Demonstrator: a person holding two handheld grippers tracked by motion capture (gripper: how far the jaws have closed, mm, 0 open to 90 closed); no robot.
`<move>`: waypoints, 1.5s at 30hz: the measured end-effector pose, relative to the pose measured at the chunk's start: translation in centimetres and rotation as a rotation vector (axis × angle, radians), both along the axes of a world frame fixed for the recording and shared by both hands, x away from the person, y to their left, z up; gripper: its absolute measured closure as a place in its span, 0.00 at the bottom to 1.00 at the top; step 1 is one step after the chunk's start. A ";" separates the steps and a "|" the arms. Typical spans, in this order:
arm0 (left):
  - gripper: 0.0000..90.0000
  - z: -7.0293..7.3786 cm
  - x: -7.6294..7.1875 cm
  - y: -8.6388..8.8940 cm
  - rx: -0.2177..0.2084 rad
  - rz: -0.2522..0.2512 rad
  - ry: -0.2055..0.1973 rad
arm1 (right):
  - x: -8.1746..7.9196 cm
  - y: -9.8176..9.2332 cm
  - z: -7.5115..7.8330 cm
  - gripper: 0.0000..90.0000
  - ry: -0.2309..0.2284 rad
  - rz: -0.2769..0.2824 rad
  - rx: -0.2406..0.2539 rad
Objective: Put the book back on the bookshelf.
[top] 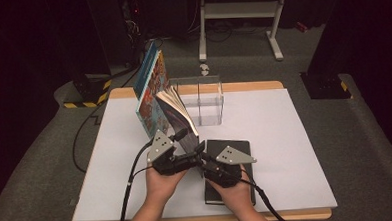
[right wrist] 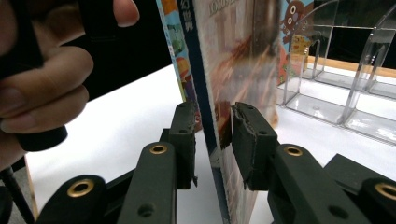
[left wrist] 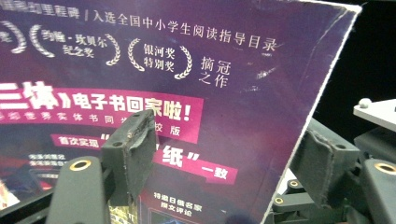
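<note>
Right claw [right wrist: 212, 116]: nearly closed, one pad on each side of the paperback's lower edge. The pads look pressed against it, though the glare on the cover makes the contact hard to confirm.
Paperback [right wrist: 233, 60]: stands upright on its bottom edge near the middle of the counter. Its pages fan slightly open at the top, and its purple back cover with white and pink print faces the left claw.
Left claw [left wrist: 224, 140]: jaws set wide and clamped on nothing. One pad sits in front of the purple cover and the other is out past the cover's white-edged corner.
Hands: the left hand [top: 162, 184] and right hand [top: 235, 191] come in from the near edge, each wrapped around its tool. The two tools are close together at the foot of the paperback.
Picture book [top: 150, 87]: taller, with a blue spine and a busy coloured cover. It stands tilted just behind the paperback on the far-left side.
Black notebook [top: 238, 142]: lies flat and closed under the right hand, just right of the paperback.
Clear organiser [top: 206, 102]: a see-through divided stand, upright behind the books and near the far edge.
Counter [top: 286, 151]: a white sheet over a wooden top.
</note>
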State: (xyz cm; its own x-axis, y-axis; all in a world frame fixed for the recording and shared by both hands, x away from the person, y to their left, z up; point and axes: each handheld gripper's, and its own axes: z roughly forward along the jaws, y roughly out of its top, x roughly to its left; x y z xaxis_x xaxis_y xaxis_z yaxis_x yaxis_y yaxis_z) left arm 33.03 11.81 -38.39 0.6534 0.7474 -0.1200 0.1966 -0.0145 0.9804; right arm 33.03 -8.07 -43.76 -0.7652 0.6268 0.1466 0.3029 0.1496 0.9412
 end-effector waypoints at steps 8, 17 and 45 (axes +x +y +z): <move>0.38 0.0 0.0 0.4 0.020 0.022 0.000 | -0.4 0.9 0.4 0.78 -0.012 0.036 0.011; 0.50 0.2 -0.4 0.8 0.063 0.039 -0.025 | -1.1 0.9 0.3 0.73 -0.031 0.048 -0.034; 0.88 1.0 -1.8 2.7 0.153 0.194 -0.057 | 0.6 -13.8 -2.3 0.65 0.001 -0.293 -0.102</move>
